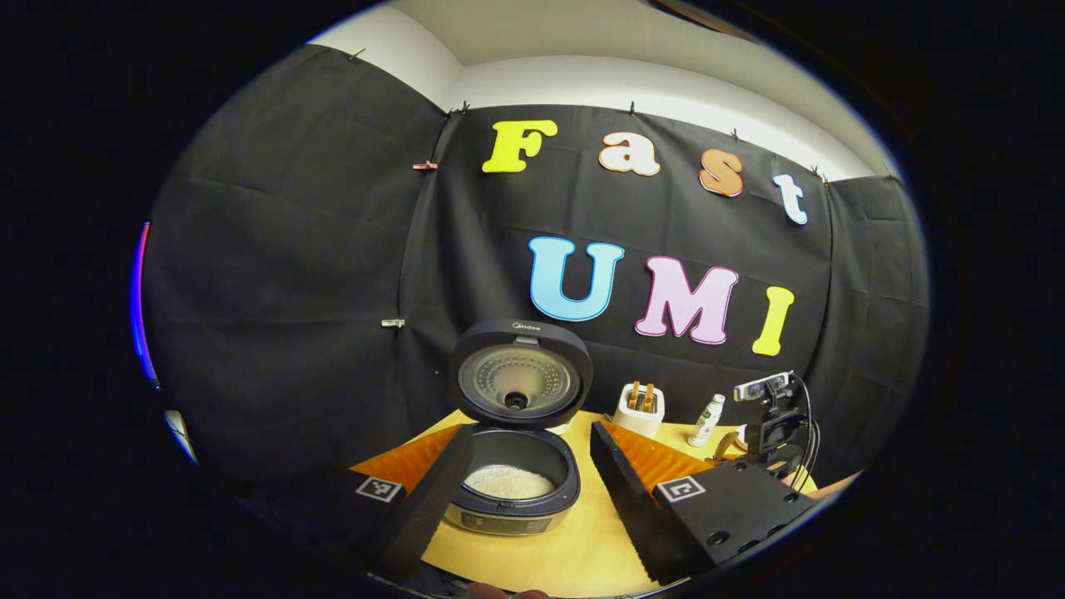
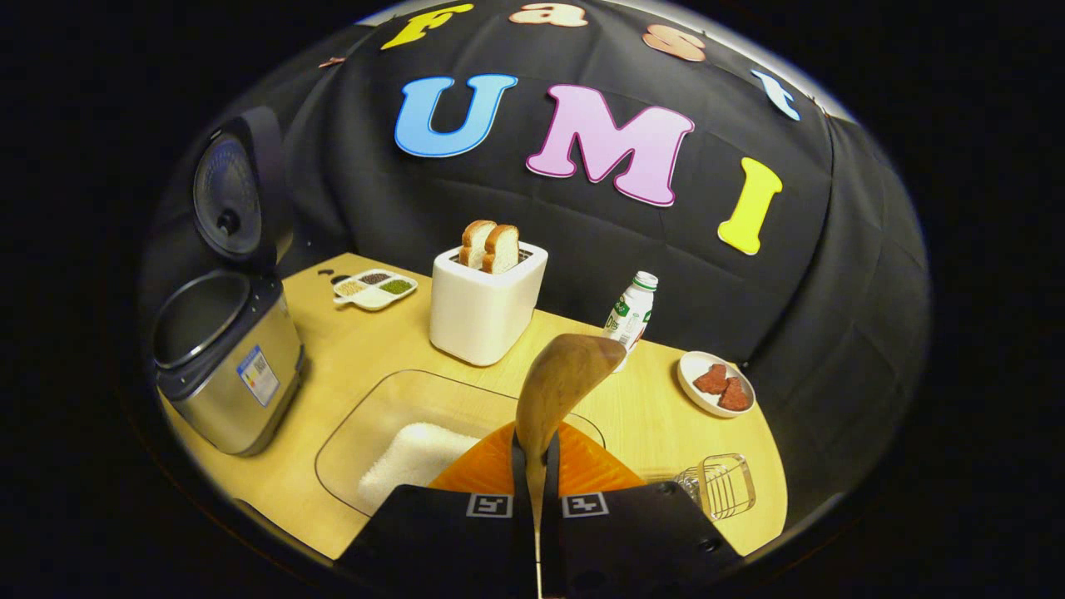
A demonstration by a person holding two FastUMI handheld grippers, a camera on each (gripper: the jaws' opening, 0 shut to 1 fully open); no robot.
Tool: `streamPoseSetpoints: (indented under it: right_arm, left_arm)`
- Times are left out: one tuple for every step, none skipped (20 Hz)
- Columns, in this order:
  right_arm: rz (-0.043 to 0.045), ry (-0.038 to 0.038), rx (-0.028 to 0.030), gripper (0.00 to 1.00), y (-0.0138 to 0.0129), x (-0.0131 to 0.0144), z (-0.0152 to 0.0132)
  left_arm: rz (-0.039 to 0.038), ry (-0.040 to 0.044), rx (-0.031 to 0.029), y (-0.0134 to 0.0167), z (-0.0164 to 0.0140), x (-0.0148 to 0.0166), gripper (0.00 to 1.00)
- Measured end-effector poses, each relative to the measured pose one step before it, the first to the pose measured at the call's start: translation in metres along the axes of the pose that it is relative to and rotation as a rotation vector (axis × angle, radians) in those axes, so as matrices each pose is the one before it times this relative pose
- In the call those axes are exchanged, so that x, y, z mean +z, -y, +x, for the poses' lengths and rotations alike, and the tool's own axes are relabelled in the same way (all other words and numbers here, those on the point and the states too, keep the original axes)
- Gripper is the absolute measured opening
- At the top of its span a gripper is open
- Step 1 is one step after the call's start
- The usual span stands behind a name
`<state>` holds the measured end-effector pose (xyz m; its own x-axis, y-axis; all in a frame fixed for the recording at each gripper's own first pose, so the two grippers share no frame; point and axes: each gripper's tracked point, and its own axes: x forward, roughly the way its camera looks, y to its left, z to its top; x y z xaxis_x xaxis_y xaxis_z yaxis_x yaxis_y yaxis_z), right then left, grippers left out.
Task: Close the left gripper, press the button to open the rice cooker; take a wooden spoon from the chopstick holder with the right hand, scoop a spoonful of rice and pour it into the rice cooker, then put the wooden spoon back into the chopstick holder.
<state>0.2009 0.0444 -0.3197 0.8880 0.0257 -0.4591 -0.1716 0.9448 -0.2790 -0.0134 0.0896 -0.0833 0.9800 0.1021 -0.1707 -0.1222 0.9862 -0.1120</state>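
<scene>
Gripping the wooden spoon by its handle, right hand-held gripper has both fingers pressed on it, bowl up over the clear rice tray on the counter. Left hand-held gripper is wide open, holding nothing, fingers either side of the rice cooker: lid up, rice inside. Farther back: toaster with bread, bottle.

The wooden spoon handle vanishes between the right tongs — chopstick holder partly cut off by them.
</scene>
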Motion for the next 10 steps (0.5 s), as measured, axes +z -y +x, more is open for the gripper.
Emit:
streamPoseSetpoints:
  right_arm:
    - [-0.0141,-0.00639,-0.01378,0.07,-0.00254,-0.00568,0.00281]
    - [-0.00284,-0.01227,-0.00959,0.07,-0.00211,-0.00691,0.00256]
    - [0.01111,-0.02002,0.0061,0.1,-0.00482,-0.00736,0.00169]
    - [0.02245,0.00315,0.00583,0.07,-0.00557,0.00051,0.00137]
    - [0.03001,0.0004,0.01735,0.07,-0.00626,0.00061,0.00085]
    - [0.0452,-0.00855,0.02459,0.07,-0.00796,-0.00049,-0.0002]
    - [0.04884,-0.00693,0.02343,0.07,-0.00678,0.00067,0.00022]
    - [0.05398,-0.00814,0.02227,0.07,-0.00523,-0.00013,-0.00017]
    - [0.05546,0.00076,0.02186,0.07,-0.0046,0.002,-0.00034]
    - [0.04982,-0.00263,0.01805,0.07,-0.0041,0.00066,0.00022]
  left_arm:
    - [0.00226,-0.00253,0.00174,-0.00401,0.0005,-0.00057,0.95]
    - [0.00203,0.00011,0.00048,-0.00371,0.00044,0.001,0.95]
    - [0.00213,0.00032,0.00033,-0.00273,0.0009,0.00122,0.95]
    - [0.00363,-0.00041,0.00049,-0.0027,0.00063,0.00153,0.95]
    - [0.00291,0.00097,0.00063,-0.00208,-0.00022,0.0004,0.95]
    - [0.00236,0.00231,-0.0002,-0.00156,-0.00033,0.00179,0.95]
    - [0.0021,0.0013,-0.00084,-0.00026,0.0,-0.0001,0.95]
    - [0.00202,-0.00124,-0.00027,-0.00022,-0.00022,0.00029,0.95]
    - [0.00087,-0.00454,-0.00083,-0.00049,-0.00002,-0.00262,0.95]
    - [-0.0006,-0.00315,-0.00205,0.0009,-0.00002,-0.00046,0.95]
